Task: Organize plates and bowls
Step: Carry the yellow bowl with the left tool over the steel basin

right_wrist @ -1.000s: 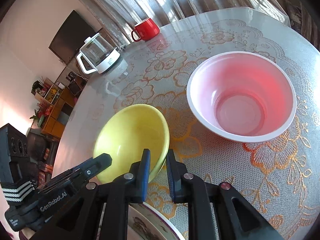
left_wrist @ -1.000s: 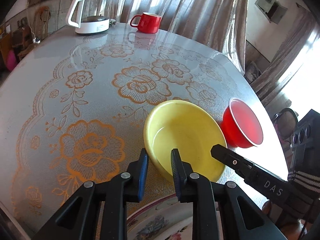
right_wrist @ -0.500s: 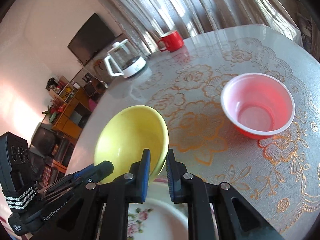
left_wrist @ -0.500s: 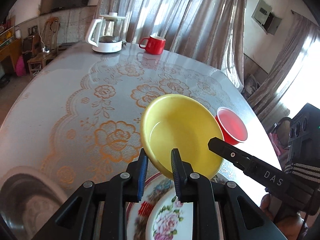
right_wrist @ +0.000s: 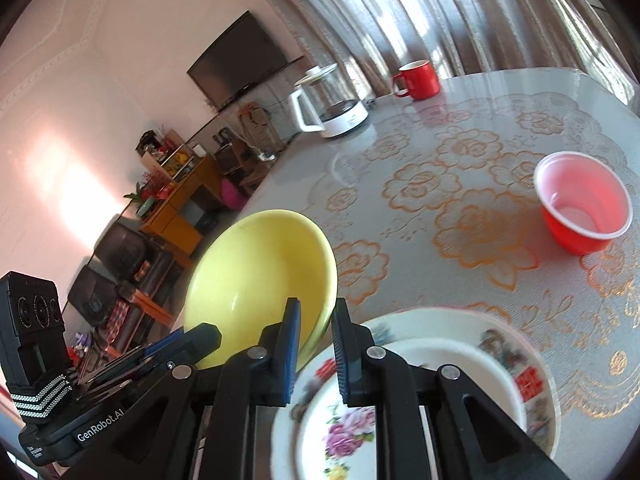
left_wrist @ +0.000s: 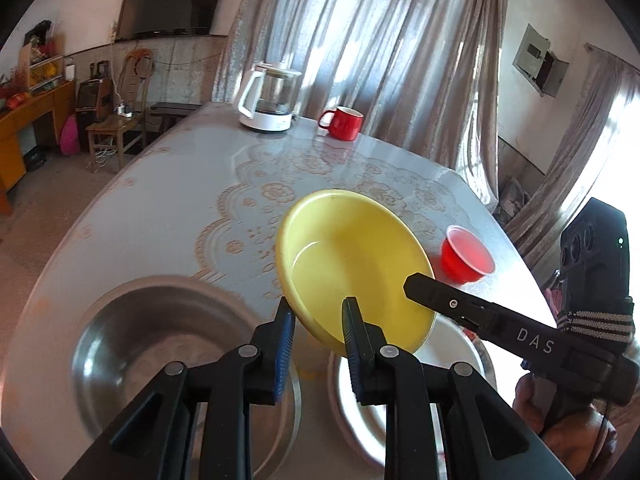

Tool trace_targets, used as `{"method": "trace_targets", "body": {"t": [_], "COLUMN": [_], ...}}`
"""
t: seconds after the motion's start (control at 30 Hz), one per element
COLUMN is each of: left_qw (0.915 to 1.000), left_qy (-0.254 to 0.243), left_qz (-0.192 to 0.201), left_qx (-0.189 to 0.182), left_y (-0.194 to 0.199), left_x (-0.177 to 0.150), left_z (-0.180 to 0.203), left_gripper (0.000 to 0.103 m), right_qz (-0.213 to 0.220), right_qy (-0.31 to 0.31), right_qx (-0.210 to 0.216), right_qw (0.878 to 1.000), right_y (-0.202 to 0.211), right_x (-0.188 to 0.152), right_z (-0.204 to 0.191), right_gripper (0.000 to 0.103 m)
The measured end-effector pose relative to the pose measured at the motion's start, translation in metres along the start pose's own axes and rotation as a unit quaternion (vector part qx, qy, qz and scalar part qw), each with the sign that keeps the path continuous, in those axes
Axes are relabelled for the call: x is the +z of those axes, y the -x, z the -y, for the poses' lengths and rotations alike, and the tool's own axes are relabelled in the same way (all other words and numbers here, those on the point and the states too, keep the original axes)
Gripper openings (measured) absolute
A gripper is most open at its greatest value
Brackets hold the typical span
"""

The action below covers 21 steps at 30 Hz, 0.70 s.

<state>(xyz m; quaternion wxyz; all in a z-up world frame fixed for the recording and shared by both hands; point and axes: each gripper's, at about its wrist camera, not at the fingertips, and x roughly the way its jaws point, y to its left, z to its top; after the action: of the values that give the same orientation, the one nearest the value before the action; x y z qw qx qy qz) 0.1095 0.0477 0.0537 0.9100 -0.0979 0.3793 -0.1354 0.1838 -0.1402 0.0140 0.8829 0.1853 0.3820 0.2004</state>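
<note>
The yellow bowl (left_wrist: 352, 268) (right_wrist: 256, 276) hangs tilted in the air above the table, held from two sides. My left gripper (left_wrist: 318, 312) is shut on its near rim, one blue pad inside and one outside. On the opposite rim my right gripper (right_wrist: 316, 312) is shut as well; its black finger (left_wrist: 424, 286) crosses the bowl in the left wrist view. Below the bowl lie a steel bowl (left_wrist: 160, 352) and a flowered plate (right_wrist: 536, 380) with a smaller flowered plate stacked on it. A red plastic bowl (right_wrist: 584, 208) (left_wrist: 466, 254) stands further out on the table.
A white glass kettle (left_wrist: 270, 98) (right_wrist: 328, 104) and a red mug (left_wrist: 344, 122) (right_wrist: 418, 74) stand at the table's far edge by the curtains. The table (left_wrist: 168, 216) carries a gold-flowered cloth. A hand (left_wrist: 560, 412) holds the right gripper. Chairs and cabinets stand beyond the left side.
Both grippers have lifted the yellow bowl off the table and carried it back toward the near edge. The steel bowl and flowered plates have come into view below it; the red bowl looks farther off.
</note>
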Motion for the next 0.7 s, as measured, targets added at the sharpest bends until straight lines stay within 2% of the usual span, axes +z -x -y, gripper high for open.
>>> {"method": "trace_targets", "body": {"t": [0.37, 0.7], "left_qw": [0.9968, 0.9935], "left_qy": [0.069, 0.088], "left_qz": [-0.024, -0.042], "left_qx": [0.033, 0.058], "left_y": [0.024, 0.017], "left_x": [-0.049, -0.067], "left_z": [-0.070, -0.090], "left_gripper": [0.024, 0.026], "right_qz": [-0.057, -0.099], "right_qy": [0.052, 0.078], "right_qx": [0.039, 0.029], "right_qw": [0.996, 0.992], "right_y": [-0.042, -0.070], "right_x": [-0.037, -0.060], "right_z": [-0.059, -0.076], "right_gripper": [0.015, 0.015]}}
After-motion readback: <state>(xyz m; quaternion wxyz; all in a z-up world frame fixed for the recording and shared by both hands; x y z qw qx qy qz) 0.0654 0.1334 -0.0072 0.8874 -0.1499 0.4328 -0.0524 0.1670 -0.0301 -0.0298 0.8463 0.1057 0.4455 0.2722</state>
